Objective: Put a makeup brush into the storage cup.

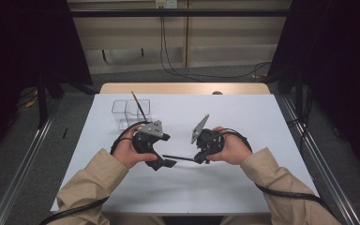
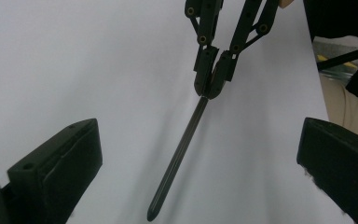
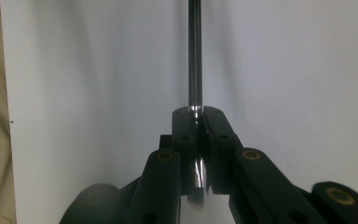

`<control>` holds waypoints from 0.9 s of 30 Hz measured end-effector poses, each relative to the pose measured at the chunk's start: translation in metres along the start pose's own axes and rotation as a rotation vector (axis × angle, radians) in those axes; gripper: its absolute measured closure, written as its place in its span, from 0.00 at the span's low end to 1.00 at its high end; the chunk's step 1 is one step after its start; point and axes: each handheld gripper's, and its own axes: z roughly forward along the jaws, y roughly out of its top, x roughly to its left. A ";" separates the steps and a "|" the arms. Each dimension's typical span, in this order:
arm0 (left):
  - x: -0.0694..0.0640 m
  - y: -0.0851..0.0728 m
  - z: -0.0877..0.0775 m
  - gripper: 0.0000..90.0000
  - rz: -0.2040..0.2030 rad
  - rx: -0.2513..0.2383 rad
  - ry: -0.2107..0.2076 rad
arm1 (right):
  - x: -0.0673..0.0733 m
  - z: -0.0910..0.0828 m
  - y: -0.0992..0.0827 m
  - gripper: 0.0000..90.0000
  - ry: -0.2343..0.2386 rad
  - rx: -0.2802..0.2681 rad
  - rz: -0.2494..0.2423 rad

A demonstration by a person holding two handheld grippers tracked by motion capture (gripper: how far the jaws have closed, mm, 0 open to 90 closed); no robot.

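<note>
Two grippers meet over the table (image 1: pixel 262 122): the right gripper (image 3: pixel 196 122) pinches one end of a dark pen (image 2: pixel 179 154), held level just above the surface; the left gripper (image 2: pixel 200 158), jaws spread, straddles its free end. Judged best: close squarely mid-shaft before the right lets go. Beyond the pen stands a clear holder (image 1: pixel 124 115).

Clamped between the right gripper's (image 3: pixel 196 135) matt black plastic jaws, the pen (image 3: pixel 195 56) looks smooth, glossy, metallic; beneath lies a matt white table sheet (image 3: pixel 98 70).
</note>
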 end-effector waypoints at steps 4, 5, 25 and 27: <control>-0.001 0.004 0.002 0.00 0.020 0.048 -0.003 | 0.000 0.000 0.000 0.94 0.004 0.008 -0.005; -0.001 0.005 0.003 0.00 0.020 0.053 0.005 | 0.000 0.000 0.000 0.94 0.005 0.007 -0.005; -0.002 0.013 0.011 0.16 0.038 0.222 0.027 | 0.001 -0.005 0.001 0.94 0.004 -0.001 -0.020; -0.001 0.014 0.011 0.19 0.034 0.220 0.020 | 0.000 -0.005 0.001 0.94 0.002 -0.001 -0.025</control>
